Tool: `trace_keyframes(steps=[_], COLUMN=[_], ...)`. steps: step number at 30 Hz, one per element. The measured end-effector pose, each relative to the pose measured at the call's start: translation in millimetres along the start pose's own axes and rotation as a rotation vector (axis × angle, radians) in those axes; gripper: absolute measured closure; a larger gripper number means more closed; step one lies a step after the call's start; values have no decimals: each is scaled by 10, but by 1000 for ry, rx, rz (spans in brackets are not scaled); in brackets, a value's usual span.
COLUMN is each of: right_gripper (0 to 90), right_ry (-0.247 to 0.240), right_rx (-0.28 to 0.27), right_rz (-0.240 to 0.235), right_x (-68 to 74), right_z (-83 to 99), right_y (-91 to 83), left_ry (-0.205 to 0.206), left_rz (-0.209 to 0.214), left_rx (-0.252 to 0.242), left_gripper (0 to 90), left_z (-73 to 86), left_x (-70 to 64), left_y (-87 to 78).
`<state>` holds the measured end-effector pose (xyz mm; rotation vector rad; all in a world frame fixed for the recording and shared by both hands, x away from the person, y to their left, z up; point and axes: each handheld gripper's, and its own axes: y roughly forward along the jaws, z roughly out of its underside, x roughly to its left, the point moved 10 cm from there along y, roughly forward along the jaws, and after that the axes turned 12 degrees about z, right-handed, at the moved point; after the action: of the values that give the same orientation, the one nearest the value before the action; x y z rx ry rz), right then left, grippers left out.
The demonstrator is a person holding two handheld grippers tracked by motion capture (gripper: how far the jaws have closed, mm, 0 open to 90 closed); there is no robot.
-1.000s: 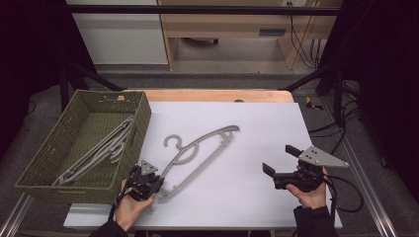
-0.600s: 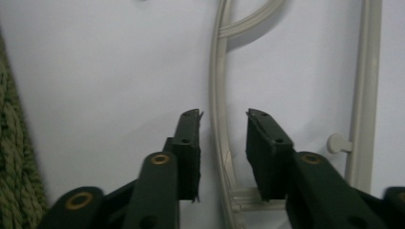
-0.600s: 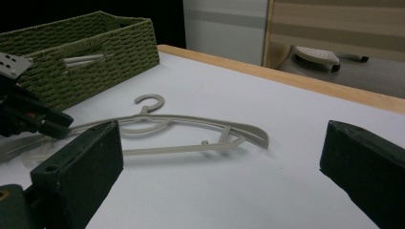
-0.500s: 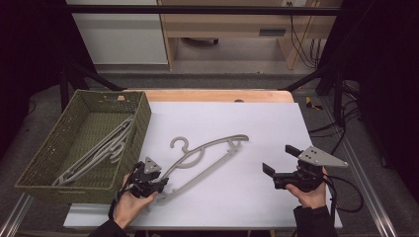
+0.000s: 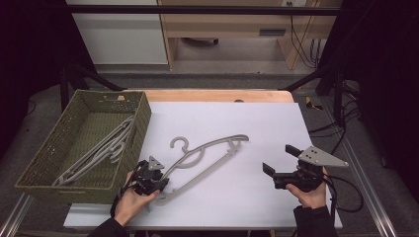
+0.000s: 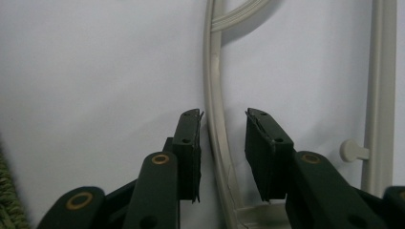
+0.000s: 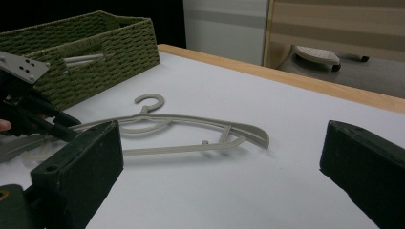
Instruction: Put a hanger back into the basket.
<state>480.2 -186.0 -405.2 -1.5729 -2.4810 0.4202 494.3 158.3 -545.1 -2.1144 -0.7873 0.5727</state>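
A grey plastic hanger [image 5: 212,144] lies flat on the white table [image 5: 237,118], its hook pointing to the far side. My left gripper [image 5: 160,183] is at the hanger's near left end. In the left gripper view its jaws [image 6: 222,119] stand open on either side of the hanger's arm [image 6: 215,95], which touches the left jaw and leaves a gap to the right one. My right gripper [image 5: 279,159] hovers wide open at the near right, apart from the hanger. In the right gripper view [image 7: 222,157] the hanger [image 7: 191,119] lies ahead of it, with the left gripper [image 7: 67,130] at its end.
A green woven basket [image 5: 143,118] stands at the table's left edge and holds several more grey hangers [image 5: 104,148]. It also stands at the far left in the right gripper view [image 7: 110,43]. A wooden strip [image 5: 222,96] borders the table's far side.
The hanger has swung clockwise on the table, its far end moving right and nearer to me. The right gripper has stayed still.
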Motion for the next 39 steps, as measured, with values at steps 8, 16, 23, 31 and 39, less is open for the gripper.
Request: trace_keyframes(steps=[8, 16, 23, 31, 39], right_gripper=[11, 11, 11, 10, 11], right_ry=[1, 1, 2, 5, 10], right_rx=[2, -1, -2, -2, -8], right_rz=[-2, -2, -1, 0, 0], right_x=[-1, 8, 6, -2, -23], right_z=[4, -7, -8, -4, -14], right_y=[2, -4, -6, -10, -31], left_ry=[-9, -19, -31, -10, -22], left_rz=[-4, -24, -6, -13, 43], left_rx=[-7, 32, 27, 13, -92], left_gripper=[672, 709, 793, 820, 823], left_z=[-33, -38, -41, -27, -87], left_x=[6, -15, -35, -50, -80], left_y=[22, 30, 33, 16, -198])
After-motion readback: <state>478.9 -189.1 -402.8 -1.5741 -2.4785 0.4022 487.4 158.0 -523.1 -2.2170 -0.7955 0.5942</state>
